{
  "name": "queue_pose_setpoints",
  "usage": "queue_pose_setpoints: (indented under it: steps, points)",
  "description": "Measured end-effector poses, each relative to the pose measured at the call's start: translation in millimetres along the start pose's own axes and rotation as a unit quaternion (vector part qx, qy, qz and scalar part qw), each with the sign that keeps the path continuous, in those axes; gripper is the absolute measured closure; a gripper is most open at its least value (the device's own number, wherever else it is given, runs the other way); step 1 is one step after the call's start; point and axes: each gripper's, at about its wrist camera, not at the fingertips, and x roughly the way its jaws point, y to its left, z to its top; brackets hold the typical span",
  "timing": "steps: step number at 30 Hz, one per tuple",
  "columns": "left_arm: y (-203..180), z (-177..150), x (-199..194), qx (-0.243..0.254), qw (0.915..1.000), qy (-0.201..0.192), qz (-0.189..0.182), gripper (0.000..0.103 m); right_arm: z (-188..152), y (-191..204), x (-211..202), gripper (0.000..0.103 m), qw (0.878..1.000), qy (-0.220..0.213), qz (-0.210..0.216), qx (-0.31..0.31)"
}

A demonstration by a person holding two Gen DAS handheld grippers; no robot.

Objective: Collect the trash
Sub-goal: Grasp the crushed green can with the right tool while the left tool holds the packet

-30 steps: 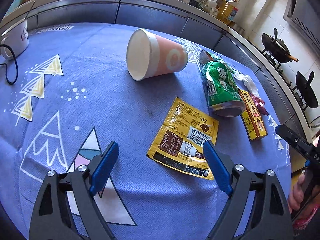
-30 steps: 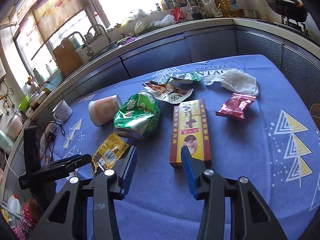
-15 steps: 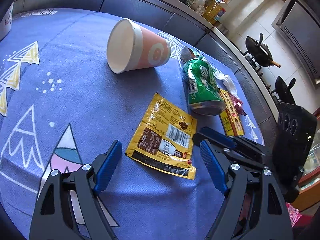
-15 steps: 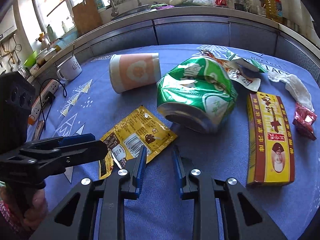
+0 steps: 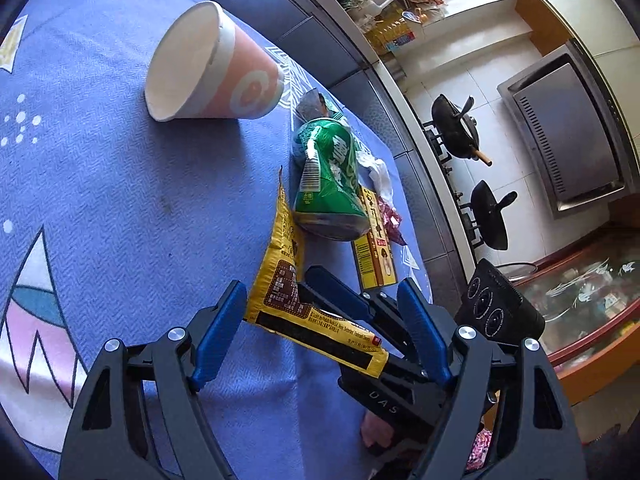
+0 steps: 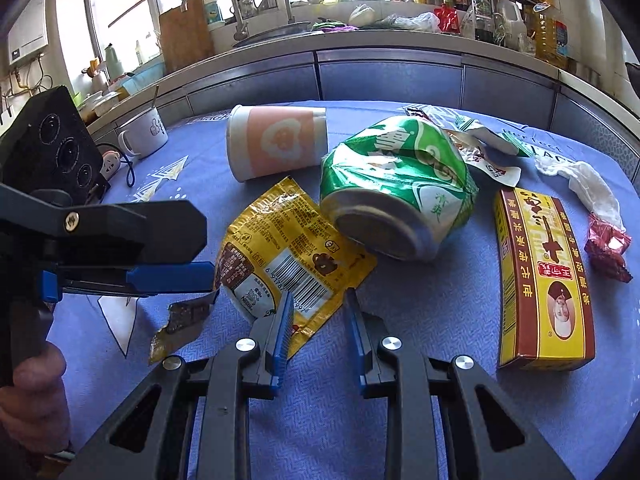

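Note:
A yellow snack wrapper point(image 5: 280, 240) stands tilted up on its edge between the wide jaws of my left gripper point(image 5: 322, 285). Those jaws are closing, and the pads do not press it. My right gripper point(image 6: 319, 295) stands narrowly open at the wrapper's point(image 6: 288, 248) near corner. Its left finger touches the foil and its fingers point(image 5: 340, 294) reach under the lifted side. Behind lie a crushed green can point(image 6: 400, 196), a tipped pink paper cup point(image 6: 280, 144), a yellow-red carton point(image 6: 540, 280), a red foil wrapper point(image 6: 606, 246) and a white tissue point(image 6: 592, 188).
A blue patterned cloth point(image 5: 120, 200) covers the table. A white mug point(image 6: 144, 136) and a power strip point(image 6: 112, 162) sit at the far left. A hand holds the left gripper's handle point(image 6: 28, 380). A stove with pans point(image 5: 456, 128) stands beyond the table's right edge.
The wrapper lay flat and now stands lifted on one side. My right gripper came in from the right, narrowed and slid to it. The left gripper turned toward it.

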Motion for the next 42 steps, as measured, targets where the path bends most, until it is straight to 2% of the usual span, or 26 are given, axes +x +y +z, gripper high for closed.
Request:
queue_pose_setpoints:
  steps: [2, 6, 8, 10, 12, 14, 20, 22, 23, 26, 30, 35, 39, 42]
  points:
    - [-0.1, 7.7, 3.9, 0.003, 1.0000, 0.001, -0.002, 0.027, 0.6, -0.7, 0.7, 0.077, 1.000, 0.000, 0.003, 0.002]
    - [-1.9, 19.7, 19.4, 0.014, 0.9995, 0.006, 0.028, 0.027, 0.1, -2.7, 0.5, 0.077, 1.000, -0.001, 0.010, 0.006]
    - [0.2, 22.8, 24.7, 0.018, 0.9991, 0.009, 0.037, 0.042, -0.9, -6.0, -1.5, 0.077, 1.000, -0.001, 0.014, 0.009]
    - [4.0, 24.5, 30.2, 0.016, 0.9989, 0.017, 0.041, 0.078, -0.1, -6.6, -1.2, 0.076, 1.000, -0.001, 0.016, 0.011]
    - [7.9, 23.3, 35.3, 0.010, 0.9985, 0.026, 0.047, 0.101, -0.1, -7.1, -1.6, 0.077, 1.000, -0.001, 0.017, 0.012]
    - [11.2, 20.0, 33.8, 0.010, 0.9980, 0.023, 0.058, 0.101, -2.4, -7.4, -4.5, 0.077, 1.000, 0.000, 0.018, 0.014]
    - [11.8, 10.0, 7.3, 0.020, 0.9984, 0.000, 0.053, 0.102, -14.8, -18.4, -29.7, 0.071, 0.997, -0.003, 0.057, 0.054]
    - [8.0, 6.8, -1.9, 0.029, 0.9983, -0.008, 0.050, 0.102, -11.9, -23.3, -46.2, 0.054, 0.996, -0.025, 0.059, 0.062]
    - [5.9, 5.8, -5.3, 0.033, 0.9982, -0.010, 0.049, 0.102, -7.9, -27.2, -54.3, 0.050, 0.995, -0.039, 0.059, 0.068]
    - [2.0, 4.6, -9.8, 0.039, 0.9980, -0.013, 0.047, 0.102, 10.1, -46.5, -68.9, 0.048, 0.990, -0.062, 0.067, 0.108]
    - [1.3, 5.4, -9.4, 0.039, 0.9981, -0.012, 0.047, 0.101, 38.6, -81.2, -49.8, 0.054, 0.981, -0.034, 0.077, 0.172]
    - [2.4, 3.9, -5.3, 0.036, 0.9982, -0.005, 0.047, 0.101, 62.3, -117.4, -19.5, 0.055, 0.977, 0.003, 0.066, 0.204]
    - [5.1, 3.6, -7.9, 0.034, 0.9983, -0.007, 0.048, 0.101, 73.9, -120.5, 9.9, 0.055, 0.976, 0.054, 0.089, 0.192]
    - [8.9, 3.9, -11.7, 0.029, 0.9983, -0.010, 0.049, 0.101, 73.3, -111.1, 19.2, 0.056, 0.973, 0.060, 0.114, 0.191]
